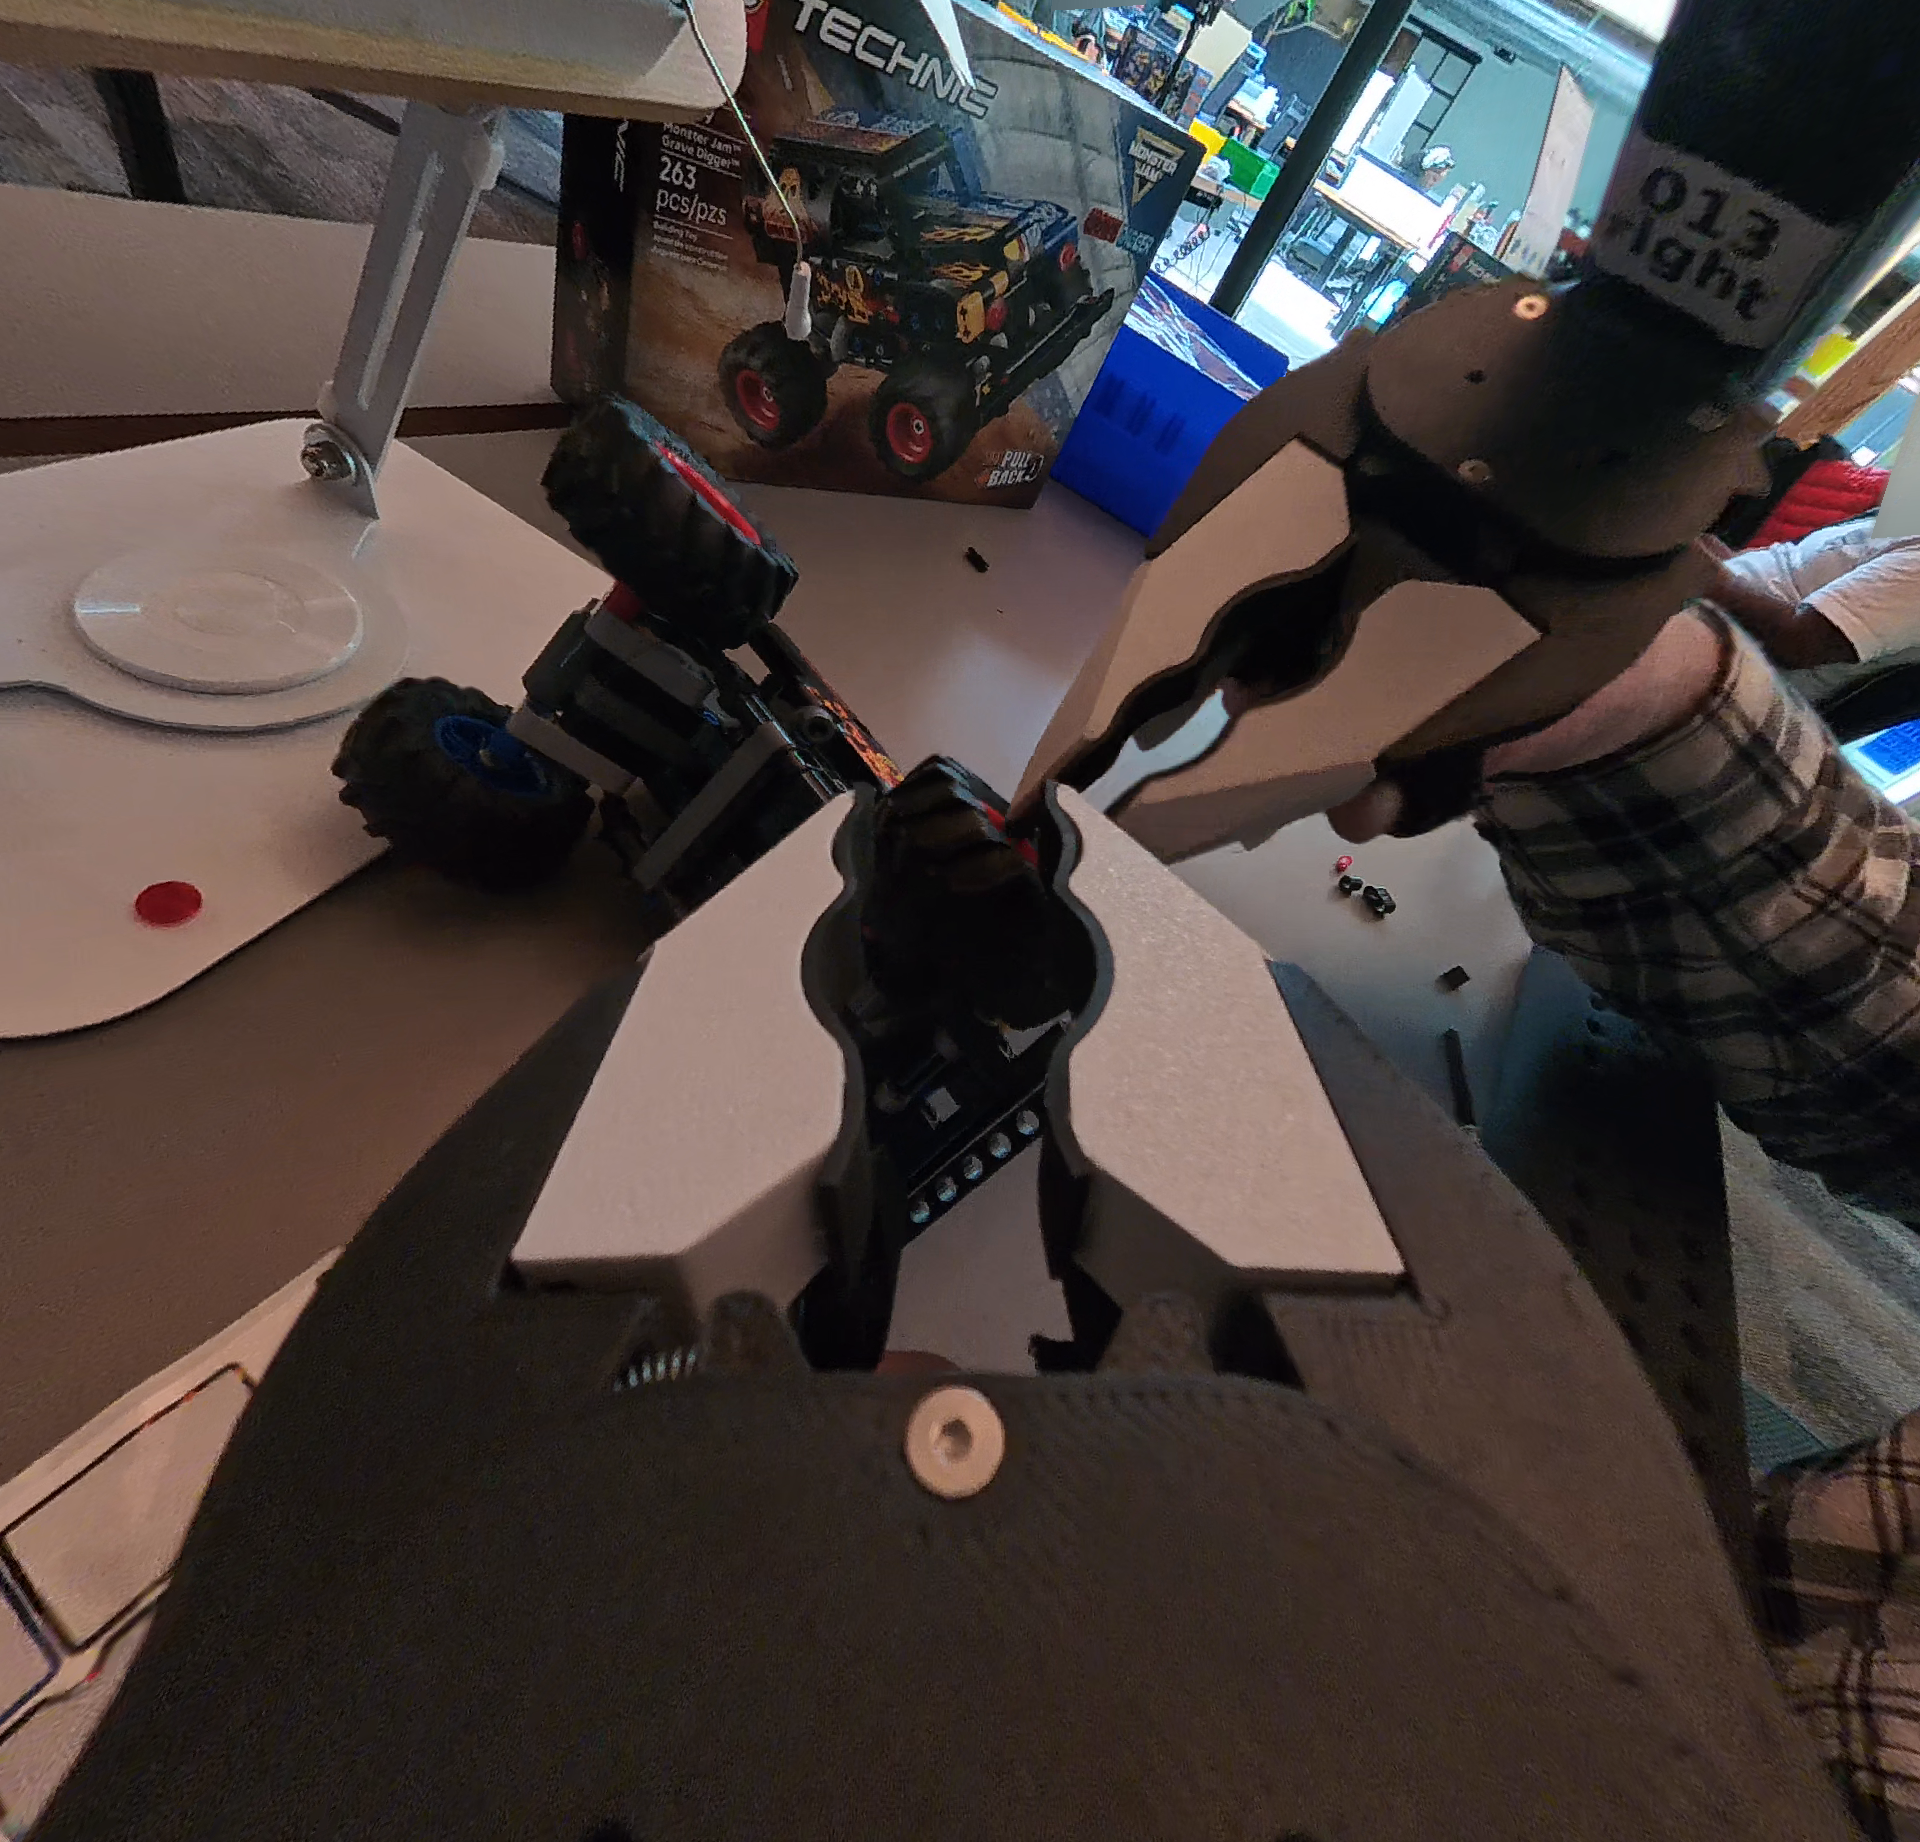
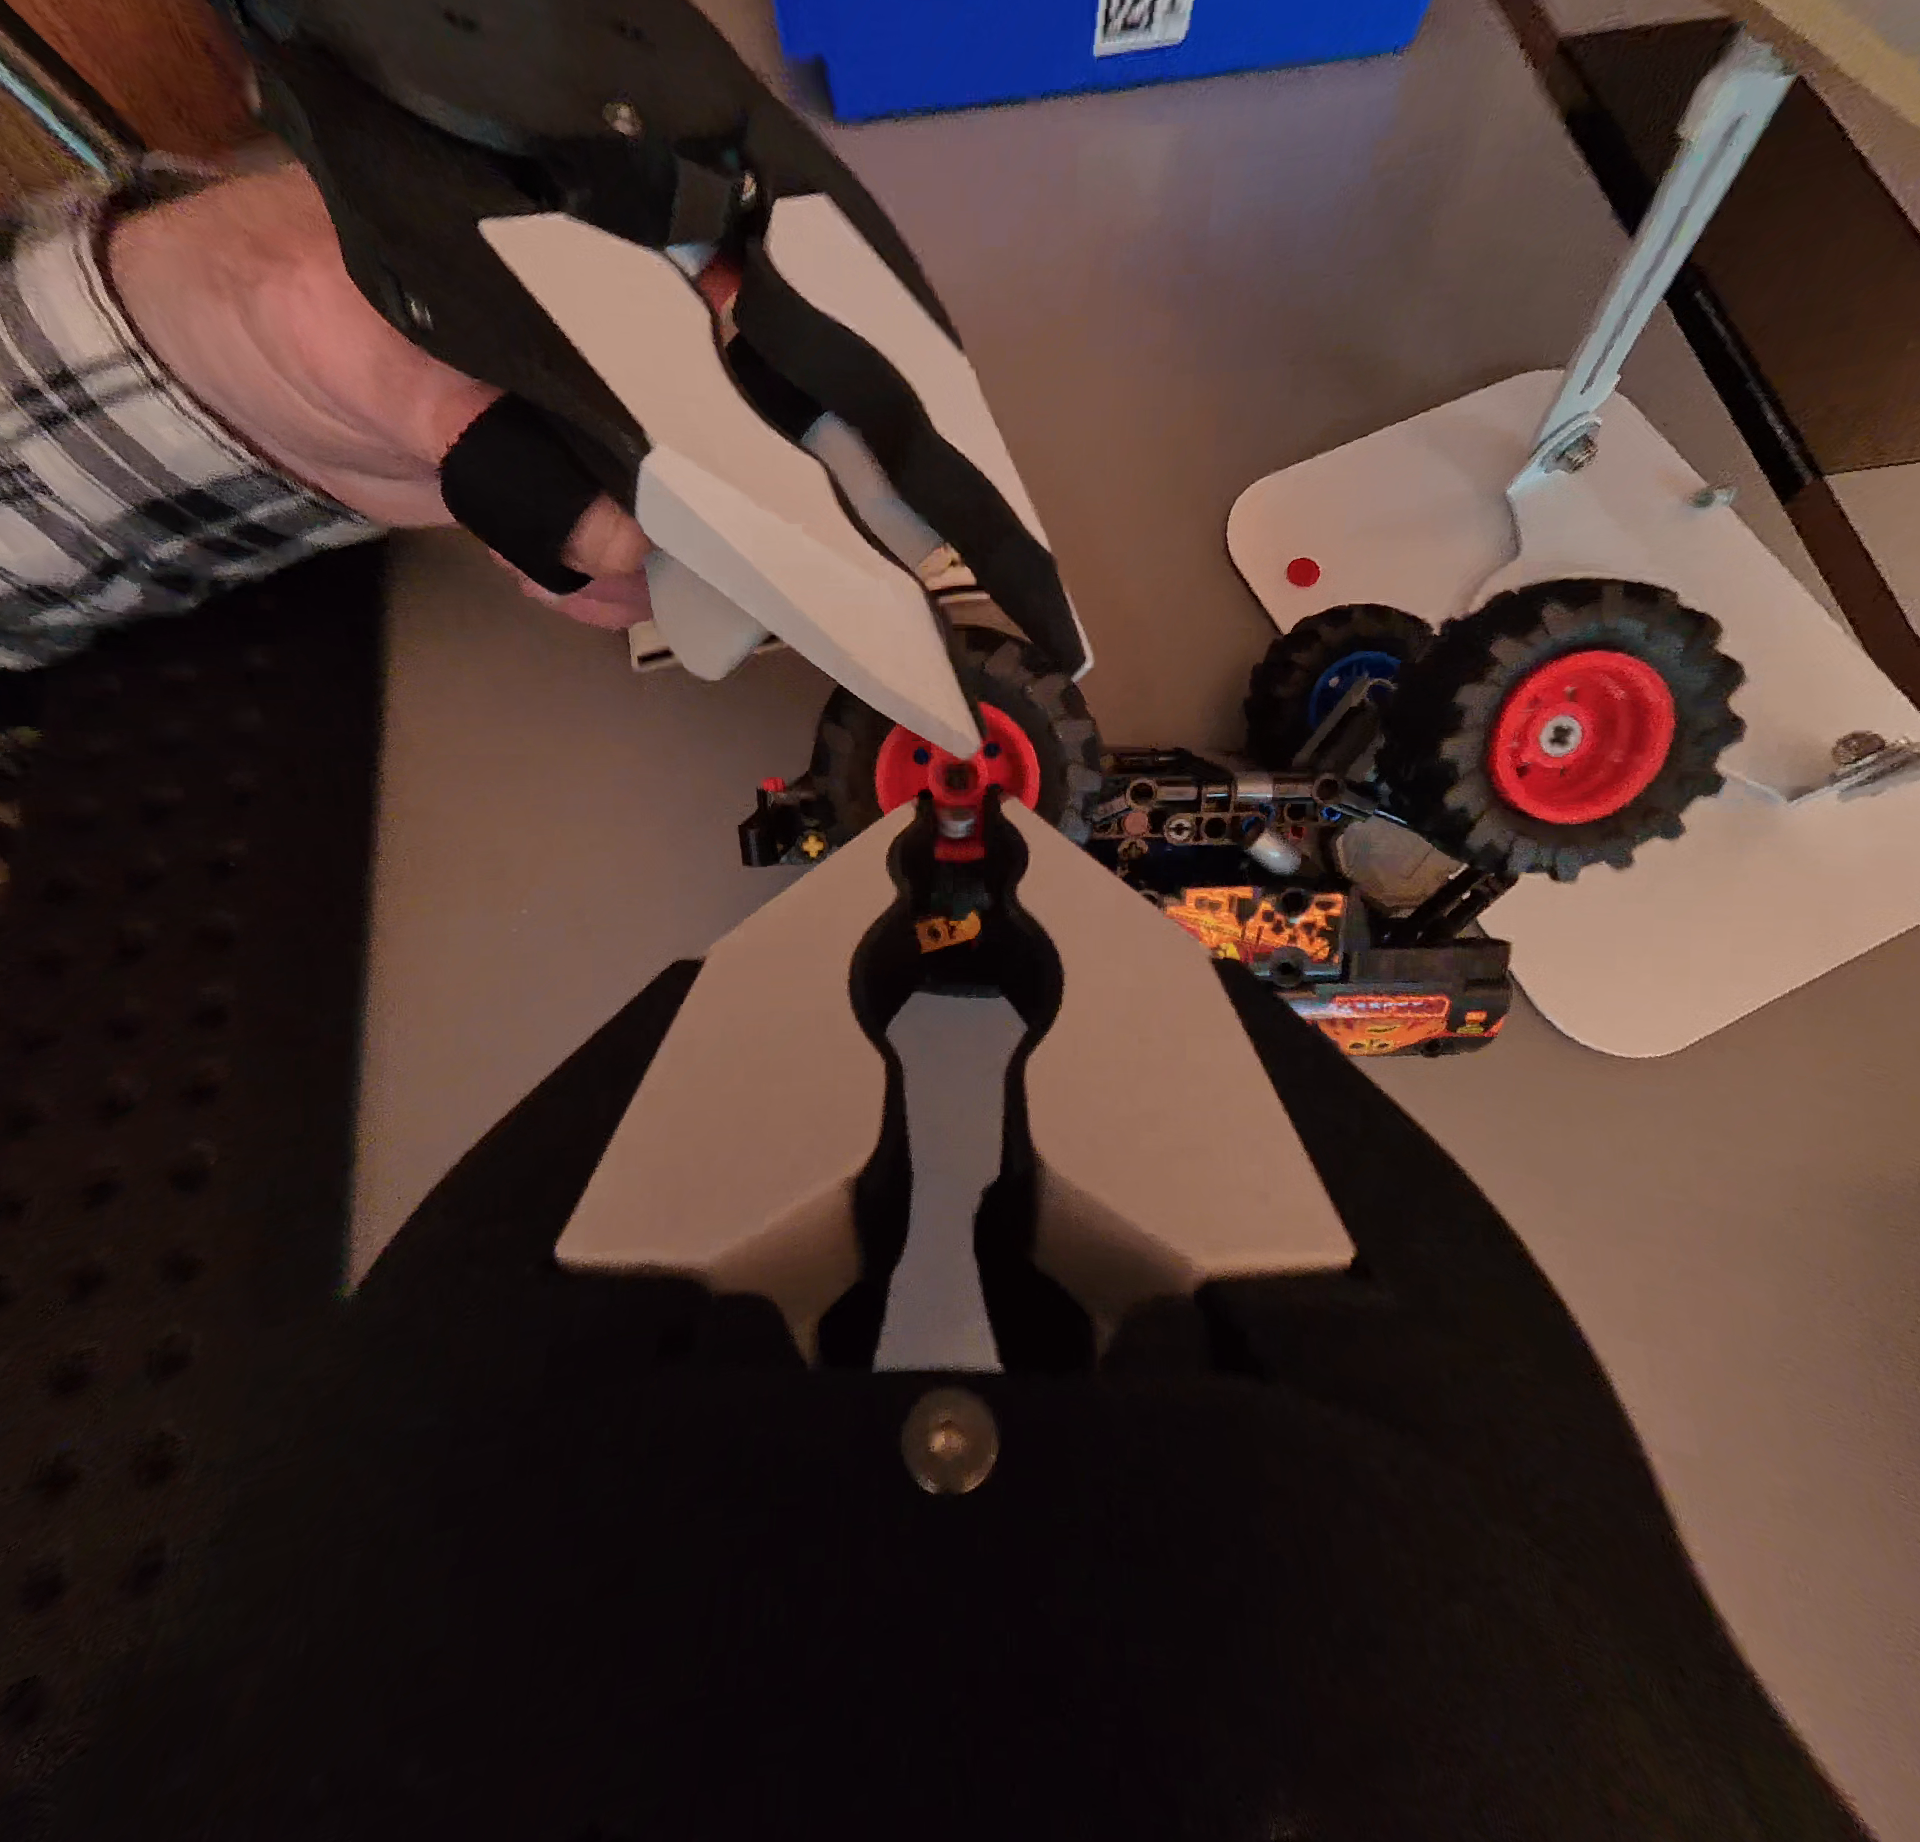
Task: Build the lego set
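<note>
The part-built truck (image 1: 665, 701) lies on its side on the table, orange flame panels showing (image 2: 1257, 925). My left gripper (image 1: 954, 816) is shut on a black tyre with a red hub (image 1: 951, 857); in the right wrist view it (image 2: 1003, 691) comes in from the upper left and clamps that wheel (image 2: 1049, 722). My right gripper (image 2: 954, 818) is shut on a small red piece (image 2: 956, 836) held against the wheel's red hub (image 2: 914, 764). In the left wrist view its tips (image 1: 1039, 805) touch the hub. Another red-hub wheel (image 2: 1579, 732) and a blue-hub wheel (image 1: 468, 753) are mounted at the far end.
The set's box (image 1: 831, 265) stands at the back beside a blue bin (image 2: 1091, 5). A white stand base (image 1: 208, 649) with a red dot (image 1: 168, 903) lies under the truck's far wheels. Small loose parts (image 1: 1366, 893) lie on the table. A dark perforated mat (image 2: 156, 1065) is on the left. My two grippers' fingertips are within a few centimetres of each other.
</note>
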A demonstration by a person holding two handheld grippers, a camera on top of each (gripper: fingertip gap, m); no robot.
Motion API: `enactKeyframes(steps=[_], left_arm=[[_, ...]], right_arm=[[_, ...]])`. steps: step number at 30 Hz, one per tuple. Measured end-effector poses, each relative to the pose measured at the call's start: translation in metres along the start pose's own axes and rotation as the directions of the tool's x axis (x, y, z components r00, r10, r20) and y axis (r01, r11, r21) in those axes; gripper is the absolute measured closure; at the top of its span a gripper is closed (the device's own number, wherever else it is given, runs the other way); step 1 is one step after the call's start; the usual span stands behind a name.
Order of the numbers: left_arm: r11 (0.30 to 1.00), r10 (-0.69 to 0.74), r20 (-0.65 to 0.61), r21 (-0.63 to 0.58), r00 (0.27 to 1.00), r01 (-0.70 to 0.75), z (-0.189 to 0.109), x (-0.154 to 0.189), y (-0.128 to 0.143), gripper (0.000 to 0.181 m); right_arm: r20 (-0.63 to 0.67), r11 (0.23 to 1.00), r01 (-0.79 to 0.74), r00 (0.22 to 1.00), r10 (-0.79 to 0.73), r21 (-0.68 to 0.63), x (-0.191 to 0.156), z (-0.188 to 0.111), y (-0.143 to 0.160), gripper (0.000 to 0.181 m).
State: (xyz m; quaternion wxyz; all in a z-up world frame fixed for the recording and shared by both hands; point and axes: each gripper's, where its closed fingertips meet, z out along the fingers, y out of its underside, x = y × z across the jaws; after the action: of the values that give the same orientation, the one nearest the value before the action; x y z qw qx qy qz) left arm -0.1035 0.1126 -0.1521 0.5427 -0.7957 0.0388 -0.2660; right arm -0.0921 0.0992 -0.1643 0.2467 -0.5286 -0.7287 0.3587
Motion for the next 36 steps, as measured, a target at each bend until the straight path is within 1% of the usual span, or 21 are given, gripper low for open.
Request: enactKeyframes(steps=[1, 3, 6, 9, 14, 18, 21, 23, 25, 28, 31, 32, 33, 34, 36], left_arm=[[1.000, -0.003, -0.002, 0.000, 1.000, 0.003, 0.001, 0.001, 0.001, 0.153], [1.000, -0.009, -0.010, -0.004, 1.000, 0.009, 0.003, 0.004, 0.002, 0.155], [1.000, -0.010, -0.013, -0.006, 1.000, 0.010, 0.004, 0.005, 0.003, 0.156], [1.000, -0.009, -0.015, -0.005, 1.000, 0.009, 0.004, 0.006, 0.003, 0.156], [1.000, -0.005, -0.003, 0.009, 1.000, 0.005, 0.002, 0.003, 0.000, 0.151], [1.000, 0.004, -0.001, 0.007, 1.000, -0.004, 0.002, 0.003, 0.001, 0.152], [1.000, 0.009, -0.018, -0.001, 1.000, -0.009, 0.002, 0.007, 0.002, 0.155], [1.000, 0.015, -0.032, -0.010, 0.999, -0.015, 0.005, 0.013, 0.005, 0.155], [0.998, 0.059, -0.013, -0.017, 0.998, -0.060, 0.008, 0.018, 0.007, 0.156], [0.988, 0.151, 0.018, -0.031, 0.988, -0.151, 0.014, 0.029, 0.010, 0.157], [0.961, 0.272, 0.018, -0.060, 0.962, -0.271, 0.027, 0.049, 0.019, 0.160], [0.945, 0.318, 0.016, -0.082, 0.948, -0.316, 0.032, 0.056, 0.025, 0.163], [0.922, 0.375, 0.021, -0.112, 0.927, -0.370, 0.039, 0.062, 0.031, 0.171], [0.888, 0.443, 0.021, -0.150, 0.896, -0.436, 0.046, 0.068, 0.039, 0.178], [0.809, 0.558, 0.027, -0.241, 0.830, -0.536, 0.057, 0.072, 0.057, 0.181]], right_arm=[[-0.009, 0.999, 0.029, 1.000, -0.029, -0.039, -0.002, 0.001, 0.002, 0.178], [-0.029, 0.993, 0.069, 0.997, -0.072, -0.097, -0.003, 0.002, 0.005, 0.178], [-0.060, 0.988, 0.082, 0.994, -0.091, -0.132, -0.004, 0.002, 0.007, 0.178], [-0.064, 0.992, 0.074, 0.995, -0.081, -0.107, -0.005, 0.001, 0.008, 0.179], [-0.022, 1.000, -0.022, 1.000, 0.022, 0.019, -0.004, -0.005, 0.003, 0.181], [0.001, 0.996, -0.063, 0.998, 0.063, 0.058, -0.004, -0.008, 0.006, 0.181], [0.014, 0.996, -0.074, 0.997, 0.074, 0.043, -0.006, -0.011, 0.013, 0.181], [0.016, 0.994, -0.092, 0.996, 0.091, 0.064, -0.007, -0.016, 0.014, 0.181], [0.017, 0.991, -0.114, 0.993, 0.113, 0.068, -0.011, -0.020, 0.020, 0.181], [0.001, 0.987, -0.151, 0.988, 0.152, 0.049, -0.015, -0.027, 0.041, 0.181], [0.000, 0.967, -0.232, 0.972, 0.233, 0.103, -0.013, -0.044, 0.059, 0.181], [-0.004, 0.962, -0.249, 0.968, 0.251, 0.115, -0.013, -0.049, 0.064, 0.181], [-0.010, 0.958, -0.258, 0.965, 0.261, 0.124, -0.015, -0.053, 0.070, 0.181], [-0.015, 0.955, -0.266, 0.963, 0.270, 0.130, -0.016, -0.056, 0.075, 0.181], [-0.022, 0.949, -0.285, 0.957, 0.290, 0.134, -0.018, -0.060, 0.085, 0.181]])
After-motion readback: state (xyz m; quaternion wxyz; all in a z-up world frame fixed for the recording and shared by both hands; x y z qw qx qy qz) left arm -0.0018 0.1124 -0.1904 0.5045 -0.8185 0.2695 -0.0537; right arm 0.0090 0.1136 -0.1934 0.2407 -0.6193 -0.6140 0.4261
